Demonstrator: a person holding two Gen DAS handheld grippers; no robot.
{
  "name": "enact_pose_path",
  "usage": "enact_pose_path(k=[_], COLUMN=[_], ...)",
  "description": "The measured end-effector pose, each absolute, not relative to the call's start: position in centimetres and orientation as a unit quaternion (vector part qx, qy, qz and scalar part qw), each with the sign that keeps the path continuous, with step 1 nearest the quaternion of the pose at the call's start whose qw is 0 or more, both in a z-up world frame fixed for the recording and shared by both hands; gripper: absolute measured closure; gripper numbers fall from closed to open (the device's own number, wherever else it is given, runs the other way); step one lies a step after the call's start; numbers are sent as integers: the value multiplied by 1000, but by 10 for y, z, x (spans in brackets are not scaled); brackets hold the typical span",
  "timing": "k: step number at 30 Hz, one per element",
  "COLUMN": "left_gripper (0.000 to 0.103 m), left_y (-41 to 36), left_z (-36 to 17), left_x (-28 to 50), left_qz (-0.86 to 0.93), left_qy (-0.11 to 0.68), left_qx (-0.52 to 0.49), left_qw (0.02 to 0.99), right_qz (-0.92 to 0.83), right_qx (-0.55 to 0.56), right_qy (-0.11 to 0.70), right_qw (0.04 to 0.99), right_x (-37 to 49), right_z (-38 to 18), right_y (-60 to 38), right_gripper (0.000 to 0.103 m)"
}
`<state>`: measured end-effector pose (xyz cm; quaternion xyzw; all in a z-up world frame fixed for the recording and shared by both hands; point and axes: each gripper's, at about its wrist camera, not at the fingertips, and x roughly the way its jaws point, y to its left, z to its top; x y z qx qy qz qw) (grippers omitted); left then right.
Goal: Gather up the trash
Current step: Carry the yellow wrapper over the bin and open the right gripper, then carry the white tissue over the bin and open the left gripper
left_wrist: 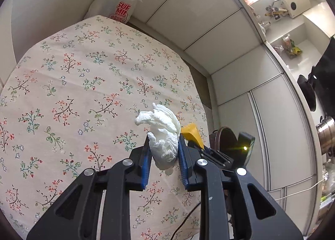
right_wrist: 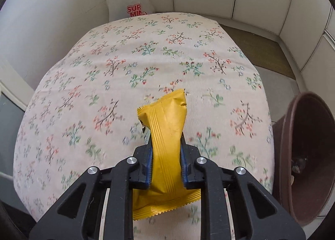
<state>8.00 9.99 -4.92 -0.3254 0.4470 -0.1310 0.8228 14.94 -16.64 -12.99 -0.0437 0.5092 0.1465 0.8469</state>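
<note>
Left gripper point(left_wrist: 164, 152) clenched on a crumpled white tissue point(left_wrist: 162, 135); right gripper point(right_wrist: 165, 156) clamped around a yellow wrapper point(right_wrist: 165, 139). Both hang above the floral tablecloth point(right_wrist: 125, 55). Brown bin point(right_wrist: 303, 156) beside the cloth's edge, partly cut off; its contents indistinct.

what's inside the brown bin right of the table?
Right wrist view: the round brown plastic bin shows a few small scraps near its bottom, too dark to identify. Its near wall hides the rest.
</note>
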Motion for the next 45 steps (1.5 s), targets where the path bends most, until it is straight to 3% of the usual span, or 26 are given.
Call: enact_pose_path(k=[7, 14, 26, 32, 34, 40, 42, 45], left_gripper=[79, 79, 79, 79, 79, 79, 79, 79], left_y=[88, 74, 32, 4, -7, -38, -48, -65], left_z=[-44, -53, -64, -72, -75, -74, -70, -62], left_x=[77, 83, 92, 98, 100, 99, 98, 100], left_qz=[-142, -127, -122, -133, -139, -161, -166, -170], left_qy=[440, 450, 456, 466, 470, 467, 459, 447], left_qx=[-320, -304, -262, -246, -243, -227, -219, -205], left_qw=[826, 830, 842, 839, 837, 839, 845, 854], right_qz=[120, -28, -145, -170, -181, -219, -237, -268], right_qx=[-38, -13, -10, -23, -29, -49, -42, -14], right_qy=[481, 395, 349, 321, 311, 270, 256, 240], right_qw=[868, 918, 926, 932, 932, 936, 936, 933], right_x=[79, 63, 81, 85, 82, 68, 63, 53], right_z=[-78, -36, -41, -35, -31, -14, -7, 6], right_y=[-215, -295, -357, -354, -354, -359, -365, -383], right_gripper=[83, 83, 80, 53, 39, 15, 9, 7])
